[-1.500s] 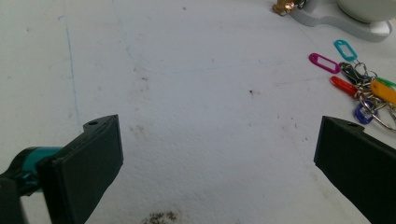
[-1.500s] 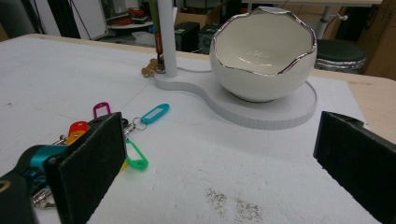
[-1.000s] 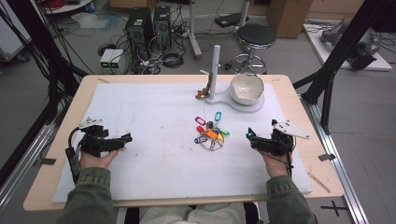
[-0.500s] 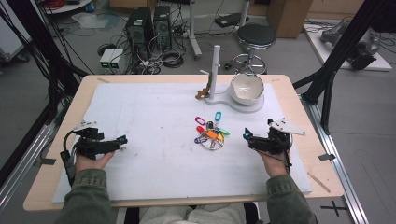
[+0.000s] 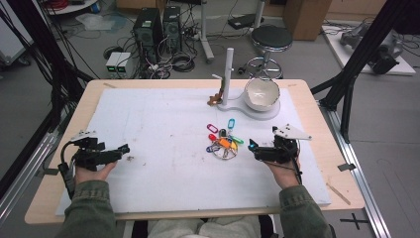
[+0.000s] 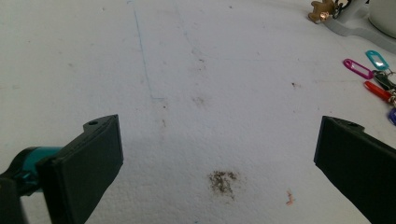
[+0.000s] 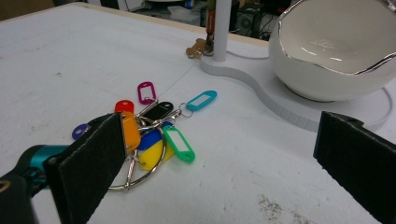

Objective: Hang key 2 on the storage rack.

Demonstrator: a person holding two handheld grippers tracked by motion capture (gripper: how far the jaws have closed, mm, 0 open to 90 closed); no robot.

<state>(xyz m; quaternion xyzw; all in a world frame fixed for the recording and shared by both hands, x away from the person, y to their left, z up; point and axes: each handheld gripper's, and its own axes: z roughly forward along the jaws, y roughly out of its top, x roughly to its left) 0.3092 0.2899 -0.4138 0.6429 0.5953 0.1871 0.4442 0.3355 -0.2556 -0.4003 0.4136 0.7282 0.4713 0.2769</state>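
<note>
We hold the right gripper (image 5: 253, 147) with its jaws wide apart and nothing between them. The bunch of key tags (image 7: 149, 135) lies flat on the white mat (image 5: 158, 129), just ahead of this gripper and toward its left jaw; in the right gripper view the orange tag (image 7: 130, 132) sits partly behind that jaw's edge. The metal ring (image 7: 140, 175) rests nearest the gripper, with the tags fanned away from it.

We judge the step in hand to be the approach for picking up the bunch. To do it well:

1. We shift the gripper toward its left jaw side until the ring and the yellow tag (image 7: 150, 157) lie midway between the jaws.
2. We lower the jaw tips to the mat before closing, since the ring is thin and flat.
3. We close on the ring or on the tight cluster of tags, not on a single loose tag such as the blue one (image 7: 201, 100), which would let the rest swing.

The white bowl (image 7: 336, 51) on its stand (image 7: 261, 88) lies beyond the right jaw, well apart from the bunch.

We keep the left gripper (image 5: 124, 148) resting far across the mat, jaws fully spread and empty.
</note>
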